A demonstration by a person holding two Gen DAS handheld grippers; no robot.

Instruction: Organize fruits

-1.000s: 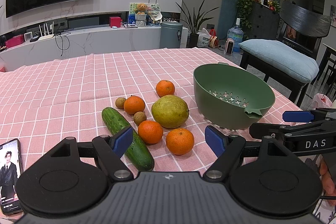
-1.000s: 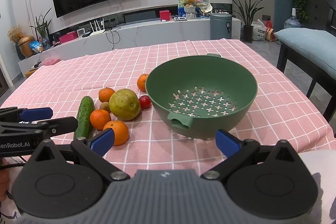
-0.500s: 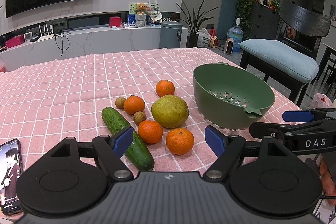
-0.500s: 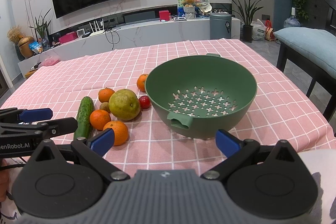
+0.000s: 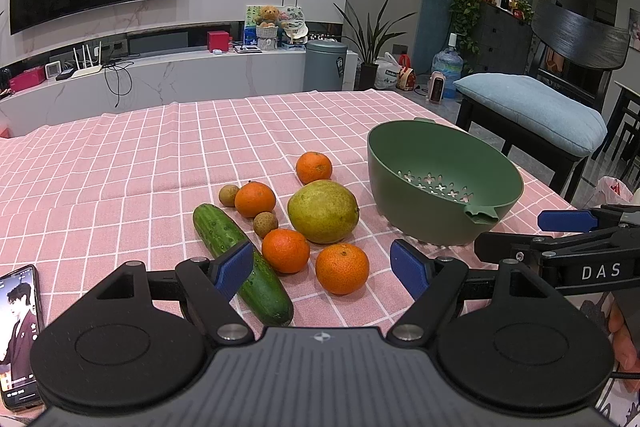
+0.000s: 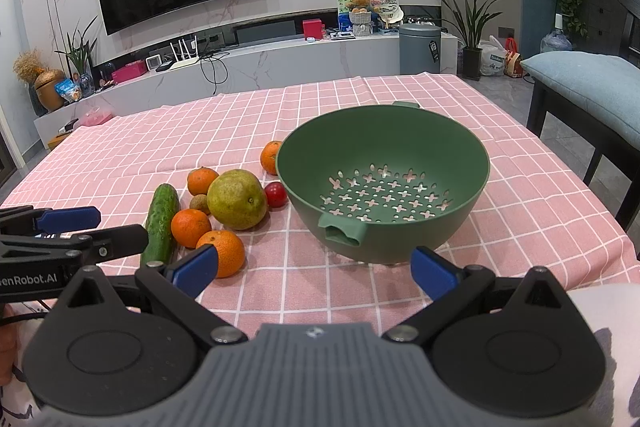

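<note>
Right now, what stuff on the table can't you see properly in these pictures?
- Small red fruit: absent from the left view, hidden behind the big green fruit.
- Cucumber: left view, the left tool covers its near end.
- Phone: left view, cut off by the edge.
- Far orange: right view, half behind the bowl.

Tabletop cloth (image 5: 120,163): woven fabric, pink with white grid, matt, softly creased.
Colander (image 6: 460,163): green plastic, smooth, satin-matt.
Oranges (image 5: 342,269): dimpled peel, slight sheen.
Cucumber (image 5: 240,263): bumpy skin, glossy.
Big green fruit (image 5: 323,211): smooth, dull, speckled.
Cherry tomato (image 6: 275,194): slick, shiny.
Left tool (image 5: 322,269): matt black plastic, ribbed grey housing, blue pads (image 5: 232,269), metal screws.
Phone (image 5: 18,331): glossy glass.
</note>
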